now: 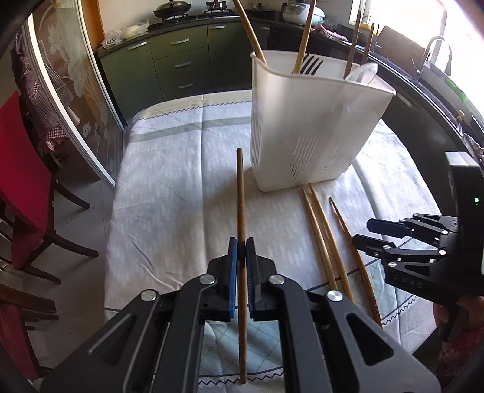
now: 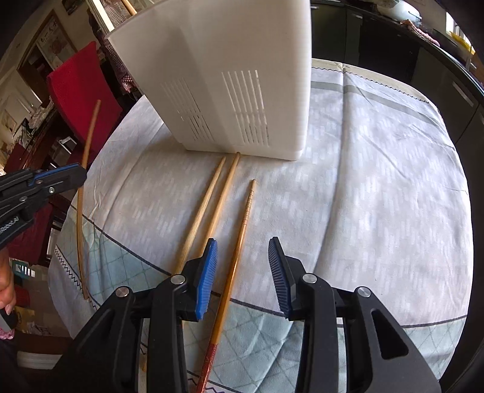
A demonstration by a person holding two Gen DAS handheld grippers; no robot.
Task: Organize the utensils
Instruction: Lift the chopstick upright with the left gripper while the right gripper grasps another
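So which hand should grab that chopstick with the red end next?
Probably the right. The right gripper hangs open just above the red-ended chopstick, which shows between its fingers. The left gripper is shut on a brown chopstick.

Kitchen. Green cabinets (image 1: 181, 57) with drawers along far wall, dark countertop (image 1: 169, 27) above, wok on stove (image 1: 172, 10). Rice cooker (image 1: 302, 13) in corner. Sink faucet (image 1: 435, 51) at right under bright window. Grey tiled floor (image 1: 81, 193). Red-cushioned wooden chair (image 1: 27, 169) at left. Table under pale patterned cloth (image 1: 169, 169).
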